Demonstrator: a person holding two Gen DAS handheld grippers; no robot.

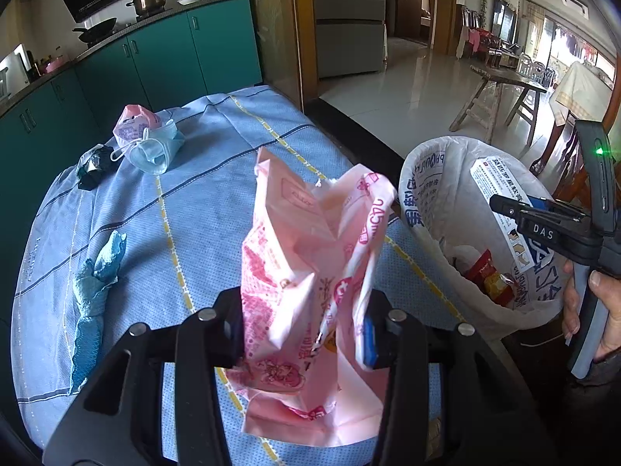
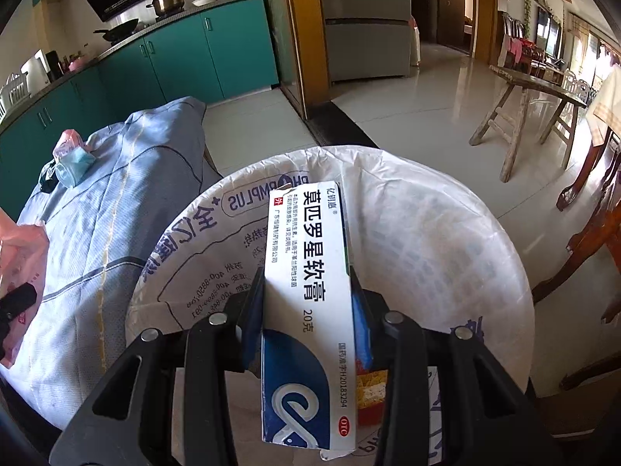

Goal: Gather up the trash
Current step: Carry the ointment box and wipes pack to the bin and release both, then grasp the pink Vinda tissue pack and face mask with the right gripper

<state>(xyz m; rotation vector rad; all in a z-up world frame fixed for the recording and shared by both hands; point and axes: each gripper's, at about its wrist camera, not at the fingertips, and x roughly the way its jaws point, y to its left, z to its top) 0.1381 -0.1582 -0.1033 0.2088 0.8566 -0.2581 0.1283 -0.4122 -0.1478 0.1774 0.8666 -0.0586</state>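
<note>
Trash held in both grippers beside the lined bin

Left wrist view: the left gripper [image 1: 306, 334] has its jaws closed on a crumpled pink plastic bag [image 1: 310, 264], thin and glossy with red print, standing upright above the blue cloth-covered table [image 1: 202, 202]. On the cloth lie a twisted teal rag [image 1: 95, 291], a light blue face mask [image 1: 153, 151] touching a small pink wrapper [image 1: 132, 124], and a dark crushed wrapper [image 1: 91, 167]. To the right stands the trash bin [image 1: 434, 202], lined with a white printed bag; red and yellow snack packets [image 1: 491, 277] lie inside.

Right wrist view: the right gripper [image 2: 308, 330] clamps a long white and blue cardboard ointment box [image 2: 310, 310], its far end torn open, held over the round mouth of the bin [image 2: 446, 240].
</note>
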